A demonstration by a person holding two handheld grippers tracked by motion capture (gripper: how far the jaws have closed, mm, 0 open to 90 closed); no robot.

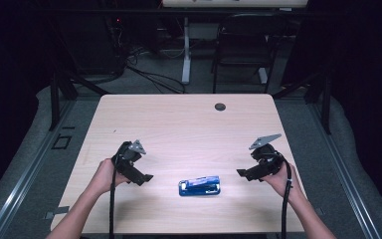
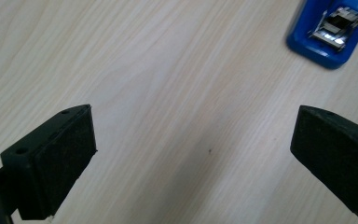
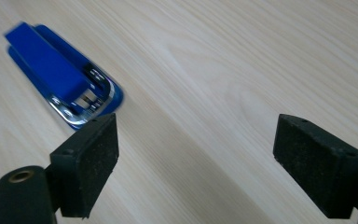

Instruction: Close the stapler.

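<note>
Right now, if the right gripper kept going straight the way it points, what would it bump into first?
Probably the bare light wooden table. The open right gripper aims at empty wood; the blue metal-topped stapler lies off to one side of its line, though depth is hard to judge.

- Blue stapler (image 2: 328, 35) — cut off by the frame's top right corner in the left gripper view.
- In the right gripper view the stapler's (image 3: 58, 74) edges are blurred — upper left.

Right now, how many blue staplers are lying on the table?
1. The blue stapler lies flat near the front edge of the table, between the two hands and touched by neither.
</note>
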